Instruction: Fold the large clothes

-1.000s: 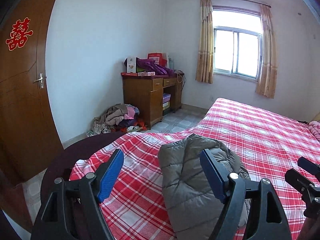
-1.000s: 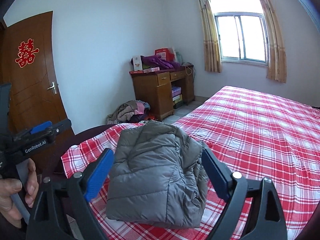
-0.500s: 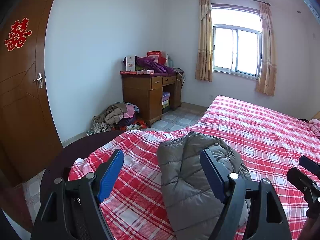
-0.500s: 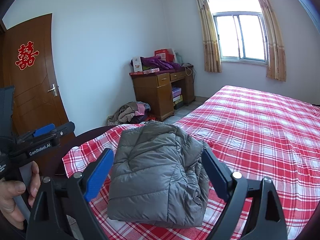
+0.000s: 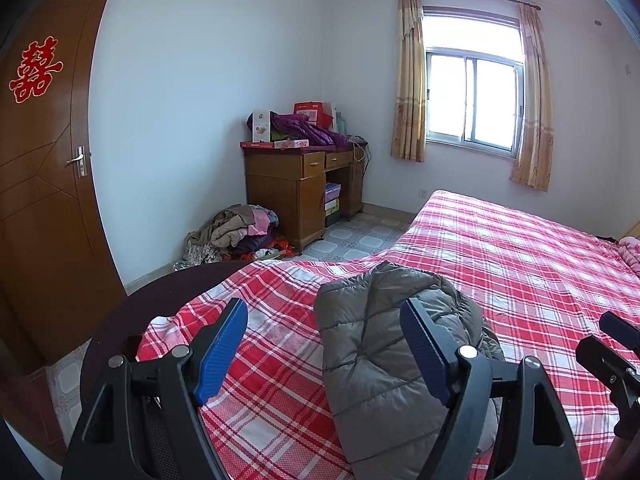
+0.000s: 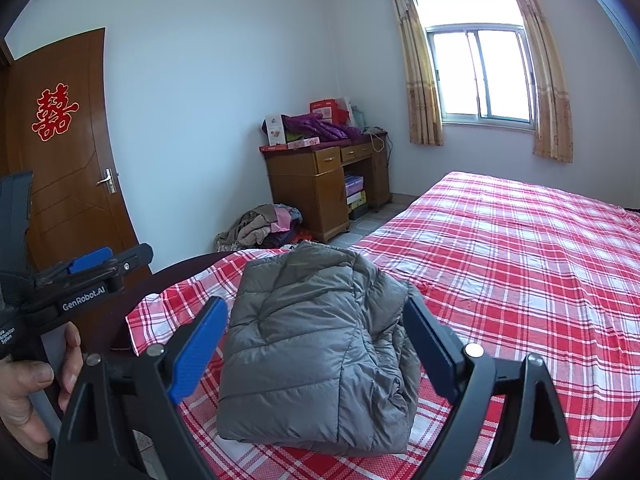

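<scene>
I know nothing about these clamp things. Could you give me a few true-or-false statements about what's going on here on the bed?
1. The grey jacket lies folded on the bed. True.
2. The right gripper is clamped on the jacket. False: its jaws are open and hold nothing.
3. The left gripper is open. True.
4. The door is ajar. False: it looks shut.
5. Clothes lie heaped on the floor by the desk. True.

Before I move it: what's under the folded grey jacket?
The grey jacket lies on the red plaid bedsheet, near the bed's corner. Anything beneath the jacket itself is covered and cannot be seen.
</scene>
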### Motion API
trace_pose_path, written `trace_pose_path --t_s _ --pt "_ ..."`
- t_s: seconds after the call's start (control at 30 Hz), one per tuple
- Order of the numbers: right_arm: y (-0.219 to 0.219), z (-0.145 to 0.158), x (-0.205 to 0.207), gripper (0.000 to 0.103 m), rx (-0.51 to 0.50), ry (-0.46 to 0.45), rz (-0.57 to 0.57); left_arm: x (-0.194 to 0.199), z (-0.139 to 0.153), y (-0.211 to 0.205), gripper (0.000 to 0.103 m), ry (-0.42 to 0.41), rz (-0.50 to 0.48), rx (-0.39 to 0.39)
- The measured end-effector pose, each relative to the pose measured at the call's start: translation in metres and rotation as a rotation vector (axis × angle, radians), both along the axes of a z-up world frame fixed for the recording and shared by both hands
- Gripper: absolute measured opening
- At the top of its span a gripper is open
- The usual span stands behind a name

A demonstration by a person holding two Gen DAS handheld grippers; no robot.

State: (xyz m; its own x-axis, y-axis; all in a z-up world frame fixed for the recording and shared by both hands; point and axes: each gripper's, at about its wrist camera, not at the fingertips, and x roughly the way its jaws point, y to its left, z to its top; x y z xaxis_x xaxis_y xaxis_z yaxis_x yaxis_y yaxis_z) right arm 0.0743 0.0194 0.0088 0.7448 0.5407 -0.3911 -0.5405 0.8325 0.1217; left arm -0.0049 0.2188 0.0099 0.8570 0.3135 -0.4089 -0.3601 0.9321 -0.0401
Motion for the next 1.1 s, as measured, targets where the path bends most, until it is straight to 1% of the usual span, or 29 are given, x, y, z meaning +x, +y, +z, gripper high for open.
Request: trace_pose_path --t_s 0.67,0.7,0.83,1.1 --pt "0.0052 -0.0054 -0.0025 0.092 -0.007 0.007 0.01 0.0035 -0.0044 0.0001 0.079 0.01 -0.008 -0.003" --pt "0.0052 -0.0053 -0.0025 0.092 -0.006 0.007 0.01 0.0039 -0.0045 -0.0004 0.08 0.009 -0.012 -0.006" --pt "0.0049 -0.0051 -0.0033 0.092 -0.001 0.005 0.011 0.0039 -0.0052 -0.0012 0.088 0.009 -0.011 -0.004" --pt "0.001 -0.0039 -0.0043 0.092 0.008 -0.002 0.01 0.0075 -0.0086 -0.0037 0.089 0.029 -0.028 -0.001"
